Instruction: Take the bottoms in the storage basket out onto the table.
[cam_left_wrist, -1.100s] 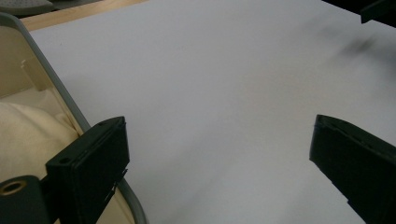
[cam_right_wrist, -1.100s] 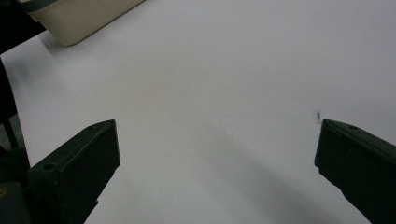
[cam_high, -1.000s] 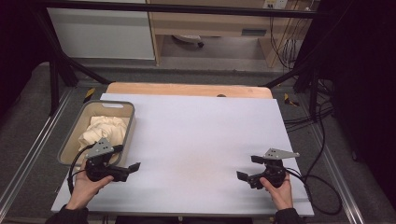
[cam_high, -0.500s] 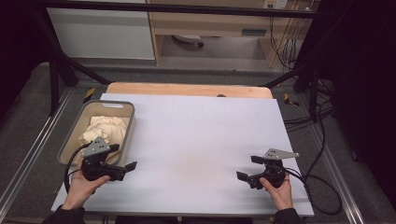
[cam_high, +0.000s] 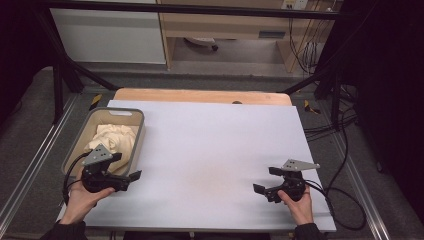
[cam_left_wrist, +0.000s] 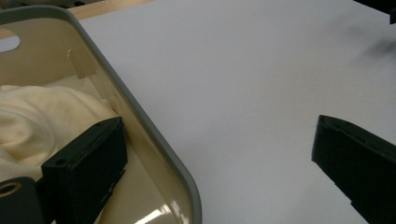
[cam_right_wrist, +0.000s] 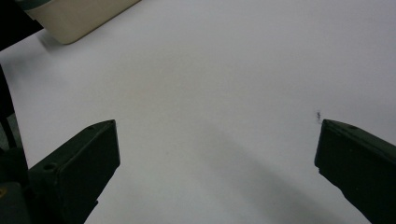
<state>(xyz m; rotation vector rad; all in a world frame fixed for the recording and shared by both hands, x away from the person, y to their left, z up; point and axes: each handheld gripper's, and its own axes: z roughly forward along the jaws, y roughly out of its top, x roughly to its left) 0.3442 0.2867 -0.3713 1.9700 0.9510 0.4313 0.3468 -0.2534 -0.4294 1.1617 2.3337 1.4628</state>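
Tool, left (cam_high: 131, 176): black two-jaw tool with a grey three-cornered plate on top, held at the near left of the tabletop; jaws stand wide apart and hold nothing. In the left gripper view one jaw hangs over the inside of the bin, the other over the bare sheet, so the bin's near wall lies between them.
Tool, right (cam_high: 265, 181): same build, resting low at the near right, well apart from the bin; jaws spread wide, nothing between them.
Tabletop (cam_high: 220, 150): wide white sheet over a pale wooden board, which shows as a strip at the far edge.
Bin (cam_high: 141, 127): grey-rimmed, cream-walled rectangular plastic tub at the left edge of the sheet, with a handle slot in its far wall.
Cloth (cam_high: 112, 139): cream, soft, crumpled fabric heaped inside the bin, lying in loose folds against the far part.
Handling: the cloth looks light, limp and not fragile; it should sag and trail when lifted.
Where to grip: probably a raised fold (cam_left_wrist: 32, 112) on top of the heap, pinched deep enough that the fabric does not slip out.
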